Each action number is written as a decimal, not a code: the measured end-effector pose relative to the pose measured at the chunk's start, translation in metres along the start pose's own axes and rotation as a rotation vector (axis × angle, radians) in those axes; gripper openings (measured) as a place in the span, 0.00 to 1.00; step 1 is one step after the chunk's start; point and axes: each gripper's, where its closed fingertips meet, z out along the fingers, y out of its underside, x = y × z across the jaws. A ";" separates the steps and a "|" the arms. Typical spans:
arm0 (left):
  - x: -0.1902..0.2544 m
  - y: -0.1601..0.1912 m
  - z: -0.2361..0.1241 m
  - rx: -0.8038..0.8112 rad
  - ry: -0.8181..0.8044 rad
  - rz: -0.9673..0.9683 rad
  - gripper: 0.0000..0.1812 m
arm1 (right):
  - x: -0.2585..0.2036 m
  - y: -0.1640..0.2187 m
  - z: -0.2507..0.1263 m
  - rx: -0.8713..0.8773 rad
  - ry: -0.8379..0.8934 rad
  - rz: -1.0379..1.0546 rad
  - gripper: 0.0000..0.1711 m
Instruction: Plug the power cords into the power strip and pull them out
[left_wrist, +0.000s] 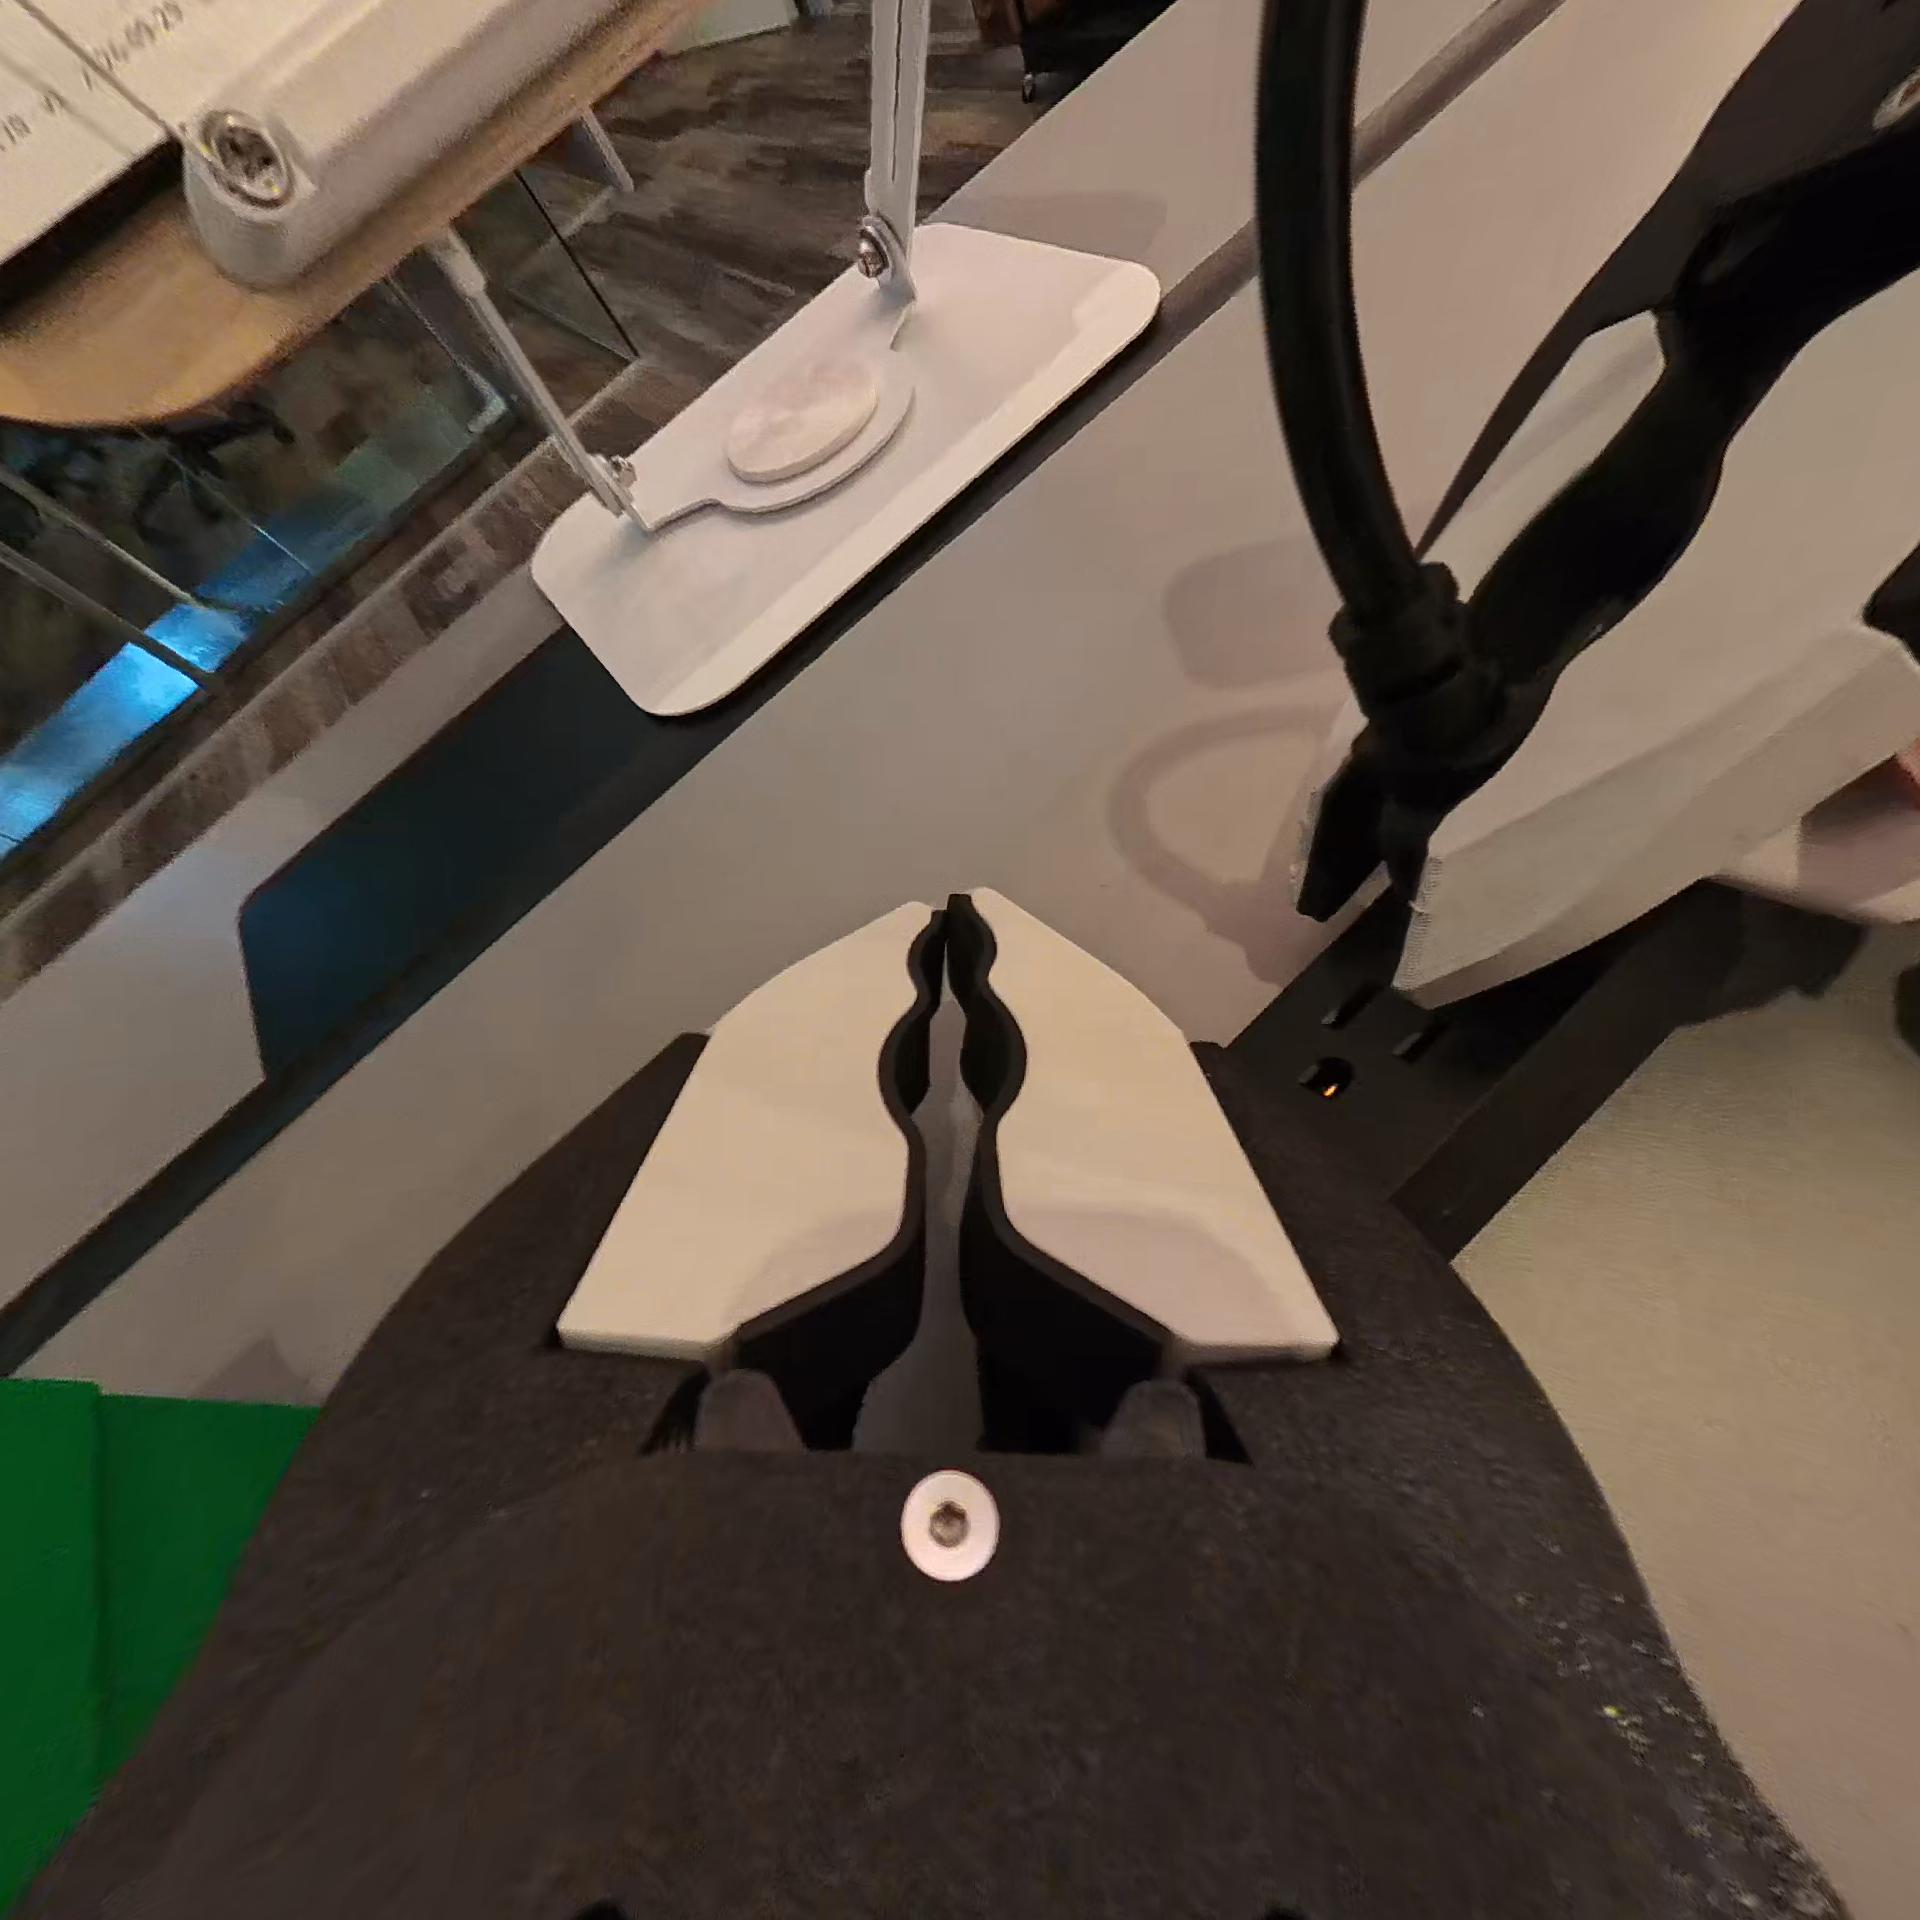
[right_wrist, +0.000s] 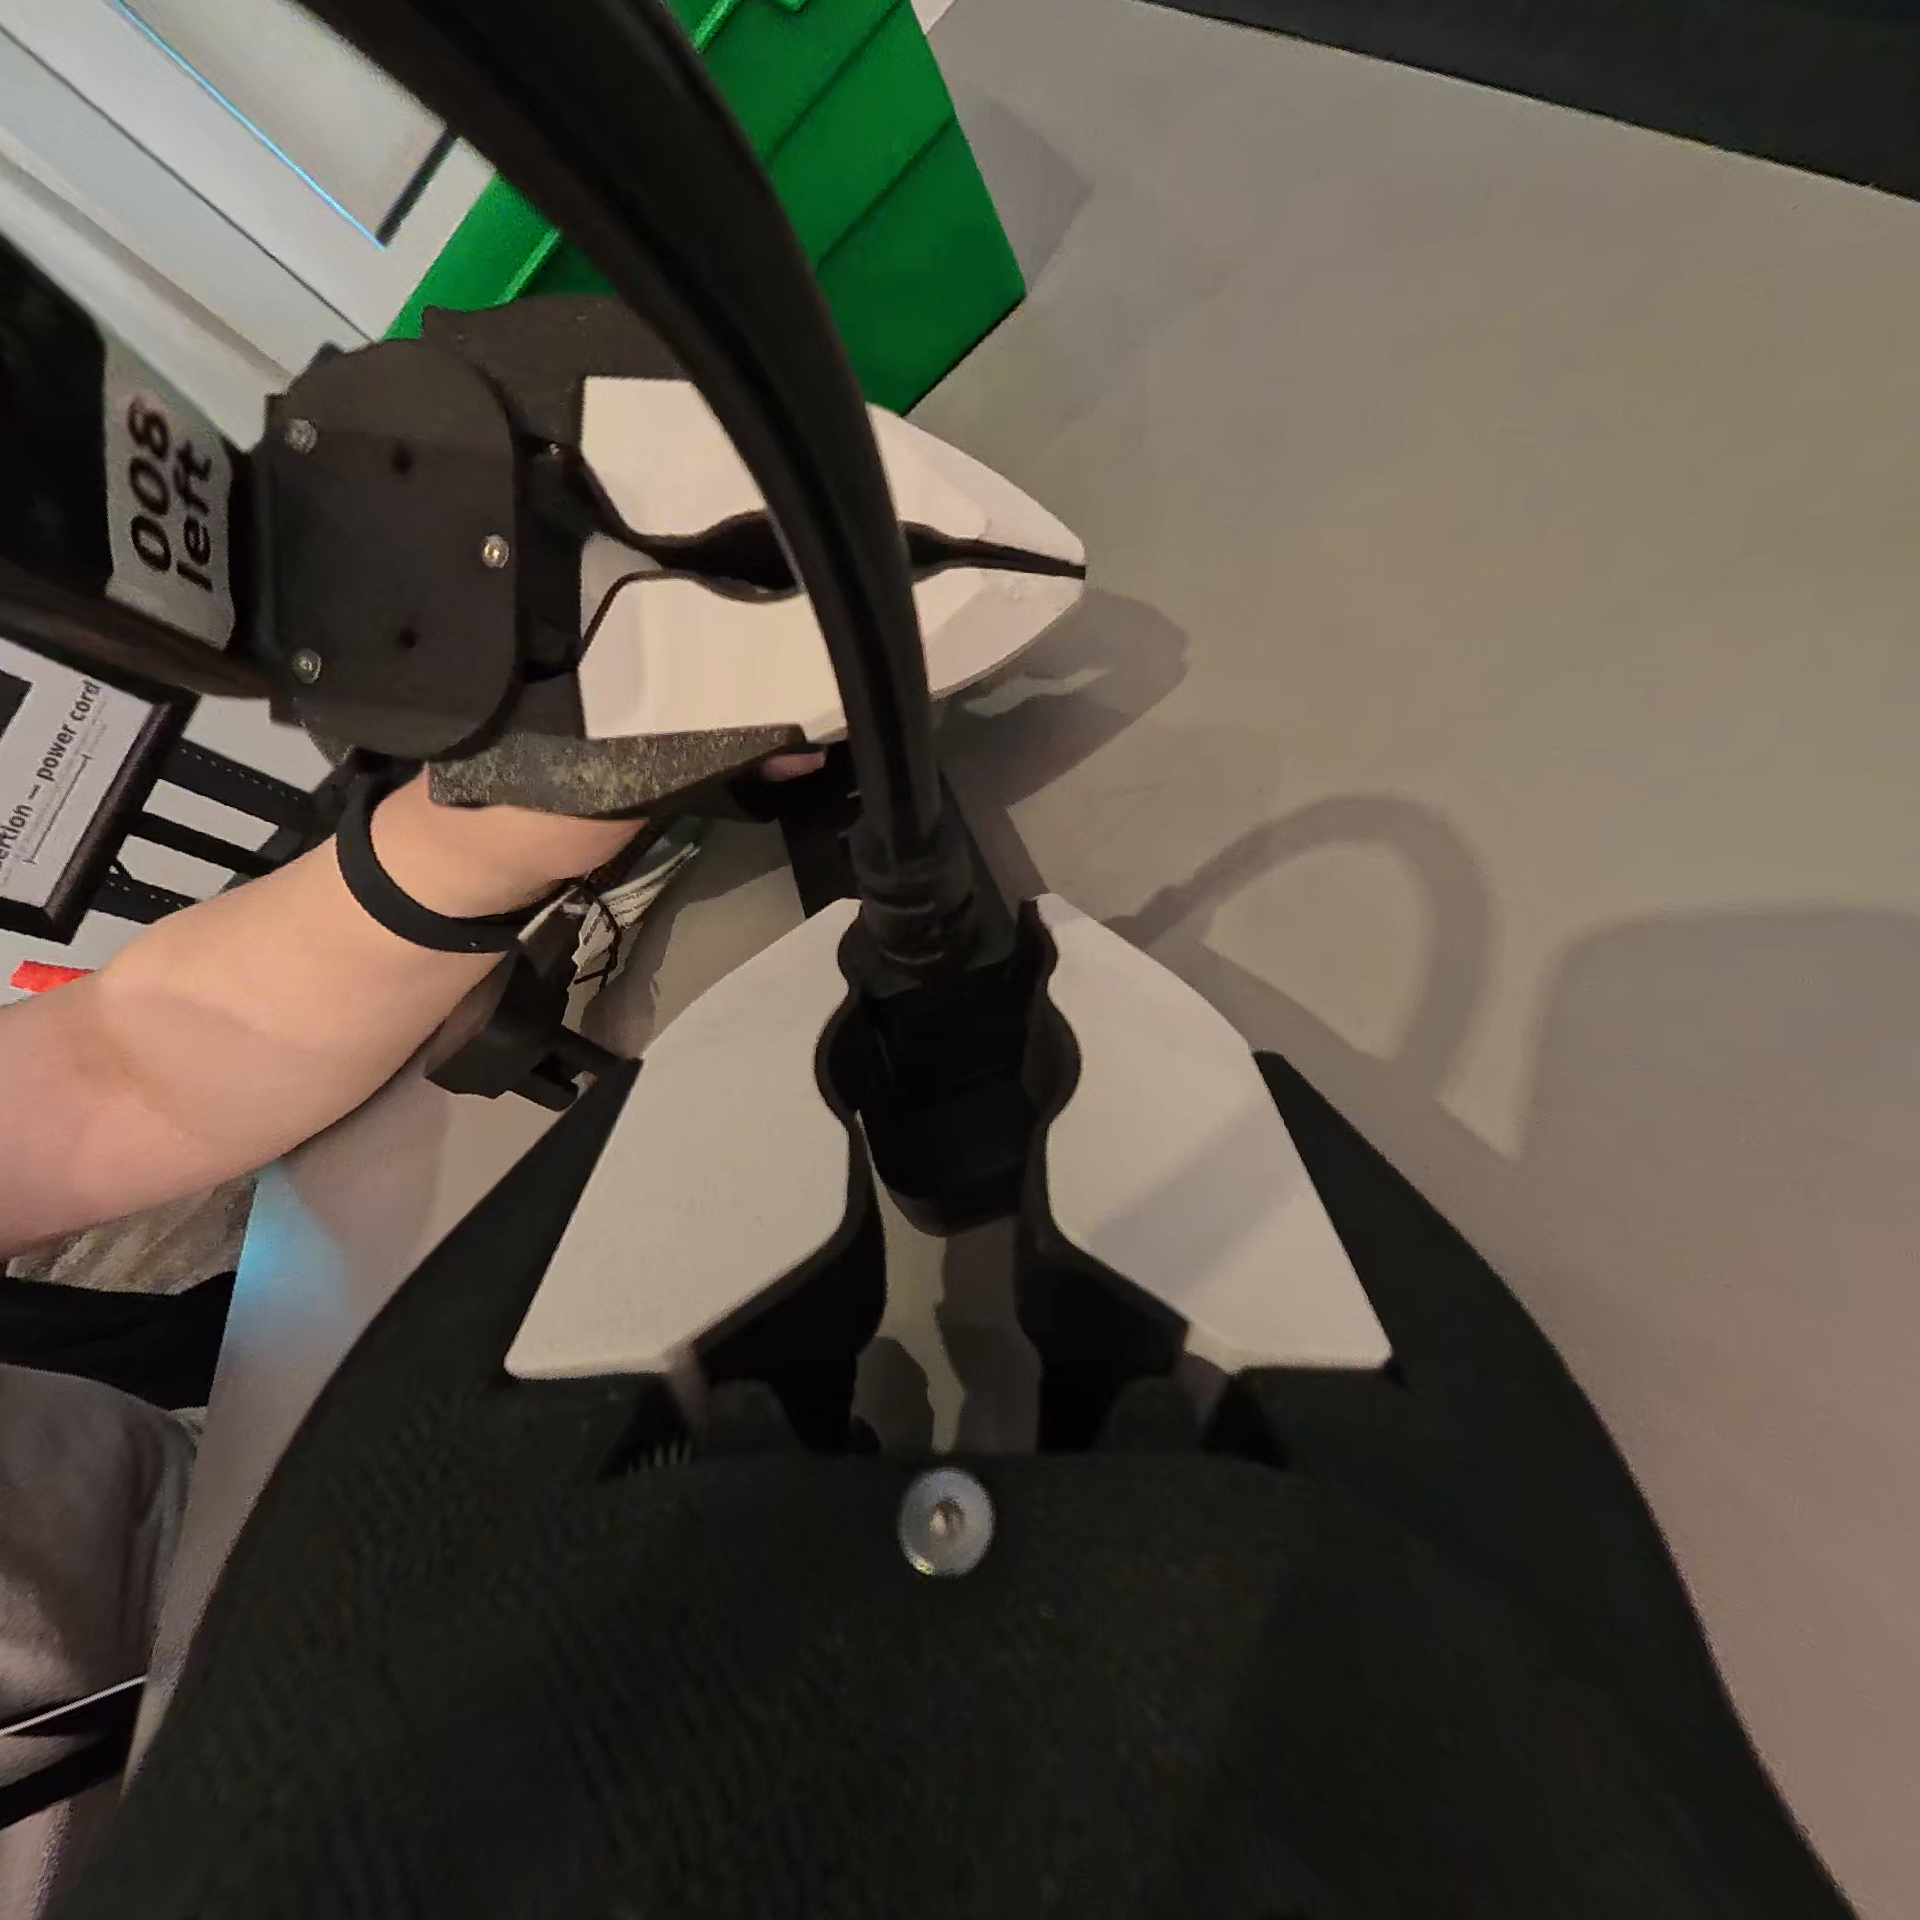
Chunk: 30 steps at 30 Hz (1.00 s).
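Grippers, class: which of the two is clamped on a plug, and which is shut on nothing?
The right gripper clamps the black plug; the left gripper is shut on nothing.

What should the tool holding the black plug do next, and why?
Probably ease the plug a little lower, lined up with the slots. The right tool is shut on it, and in the left wrist view its prongs hang just above the black power strip, not yet in.

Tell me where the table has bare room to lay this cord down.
Bare grey table lies right of the right gripper and beyond its plug. Crowded on the left: left gripper, green box, power strip.
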 end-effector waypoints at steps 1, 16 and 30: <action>0.001 -0.002 -0.002 0.005 0.020 -0.015 0.00 | 0.000 0.000 0.000 0.002 -0.005 -0.001 0.16; 0.013 -0.069 -0.052 0.290 0.472 -0.413 0.02 | -0.017 0.004 0.013 0.010 0.035 -0.226 0.16; 0.007 -0.076 -0.053 0.423 0.512 -0.546 0.00 | -0.014 0.002 0.010 0.016 0.043 -0.235 0.16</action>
